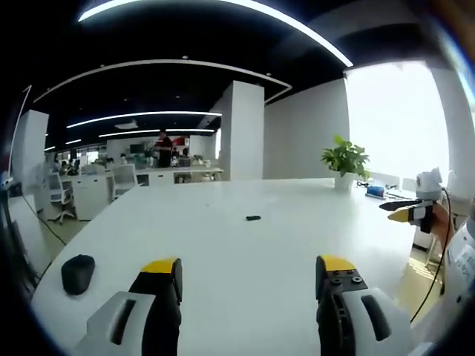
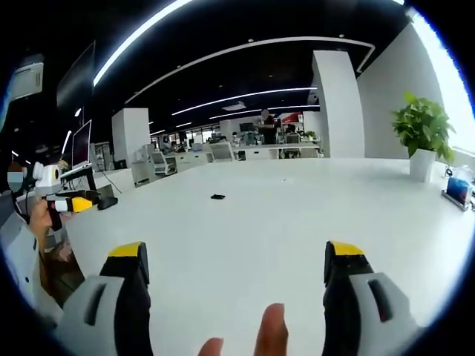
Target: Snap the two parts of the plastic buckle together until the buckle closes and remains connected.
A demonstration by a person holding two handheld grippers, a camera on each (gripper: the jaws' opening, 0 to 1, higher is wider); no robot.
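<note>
A broad white table (image 1: 245,259) runs away from both cameras, glossy and nearly bare. The room behind is an open office: dark ceiling with long curved light strips (image 1: 223,11), white square pillars (image 1: 243,130), rows of desks (image 1: 178,174) and white chairs (image 1: 58,194), and people standing far off at about 11 o'clock in the left gripper view. Bright daylight floods in from a window (image 1: 397,119) at 2 o'clock there.

The buckle (image 1: 253,218) is a small black piece lying on the table, well ahead of the jaws at about 12 o'clock in the left gripper view; in the right gripper view it (image 2: 217,196) sits at 11 o'clock. Whether it is one part or two joined is too small to tell.

A black mouse (image 1: 77,273) rests near the table's edge at 9 o'clock in the left gripper view. A potted plant (image 1: 345,162) in a white pot stands on the far side at 2 o'clock, with a blue box (image 1: 375,191) just beside it.

The left gripper (image 1: 249,278) is spread wide, nothing between its yellow-tipped jaws. The right gripper (image 2: 236,267) is likewise wide apart and empty; a person's fingers (image 2: 271,330) show at 6 o'clock between its jaws.

No writing or brand can be read.
</note>
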